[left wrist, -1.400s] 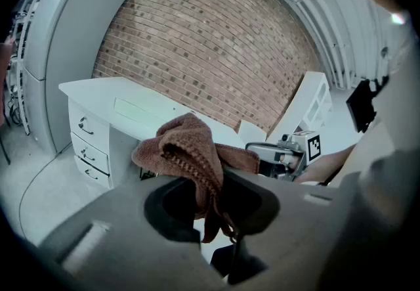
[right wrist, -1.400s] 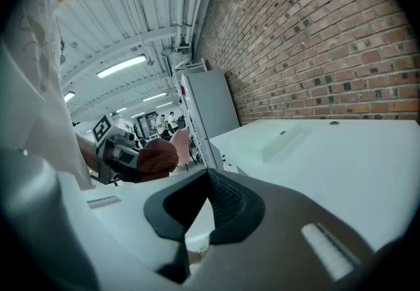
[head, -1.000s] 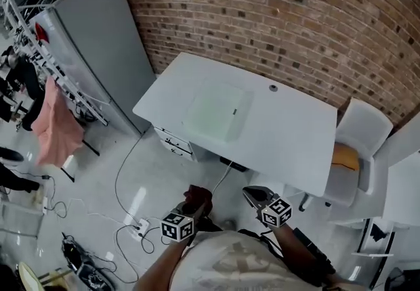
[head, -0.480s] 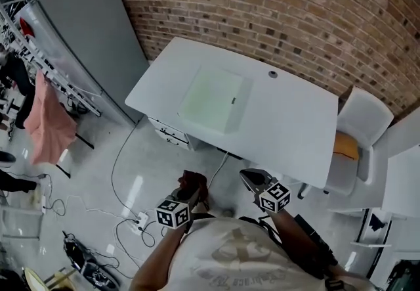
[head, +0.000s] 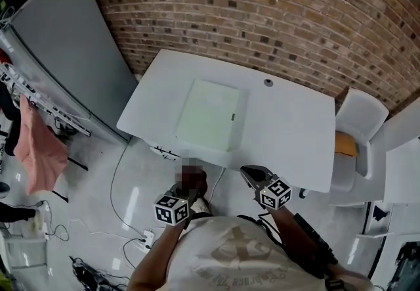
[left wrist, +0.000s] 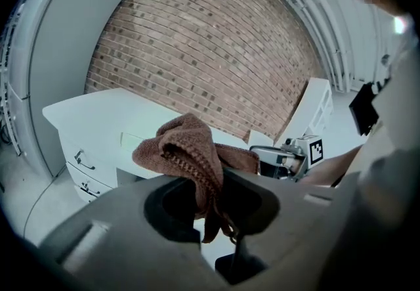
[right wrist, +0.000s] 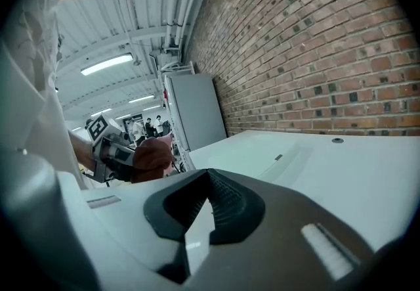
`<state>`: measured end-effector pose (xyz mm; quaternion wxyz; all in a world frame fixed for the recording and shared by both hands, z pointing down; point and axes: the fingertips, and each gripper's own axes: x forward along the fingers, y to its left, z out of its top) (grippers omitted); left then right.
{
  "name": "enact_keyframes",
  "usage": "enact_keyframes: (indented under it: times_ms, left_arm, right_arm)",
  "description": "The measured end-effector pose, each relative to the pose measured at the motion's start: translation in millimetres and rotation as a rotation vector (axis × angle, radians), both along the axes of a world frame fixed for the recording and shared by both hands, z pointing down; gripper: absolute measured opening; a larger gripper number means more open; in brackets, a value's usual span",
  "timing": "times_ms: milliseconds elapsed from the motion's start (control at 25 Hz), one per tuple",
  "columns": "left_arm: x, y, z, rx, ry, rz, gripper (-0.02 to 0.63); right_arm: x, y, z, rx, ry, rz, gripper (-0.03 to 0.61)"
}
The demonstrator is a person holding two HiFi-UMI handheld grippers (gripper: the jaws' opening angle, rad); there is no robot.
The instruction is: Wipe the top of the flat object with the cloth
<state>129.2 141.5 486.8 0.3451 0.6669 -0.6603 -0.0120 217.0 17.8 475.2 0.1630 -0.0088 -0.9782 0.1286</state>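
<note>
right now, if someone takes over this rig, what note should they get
Left gripper: fingers shut on the brown knitted cloth, which bunches up above them.
Right gripper: fingers shut, empty.
The pale green flat rectangular board lies on the white table, ahead of both grippers, which are over the floor short of the table's near edge.
Done: the cloth is in hand.
Left: reach the board and wipe its top; the cloth has not yet touched it.
</note>
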Motion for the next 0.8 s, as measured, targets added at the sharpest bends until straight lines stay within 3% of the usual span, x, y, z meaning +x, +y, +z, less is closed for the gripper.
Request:
enact_keyframes:
  times_ms: [440,800]
  left_arm:
    - [-72,-13,7,0.000,0.032,0.102,0.083]
    - [-75,-28,30,-0.026,0.112,0.145,0.083]
  right_arm:
    - [-68,-19,10,0.038,0.113,0.121,0.006]
    - [-80,-46,30,0.003,0.209,0.191,0.008]
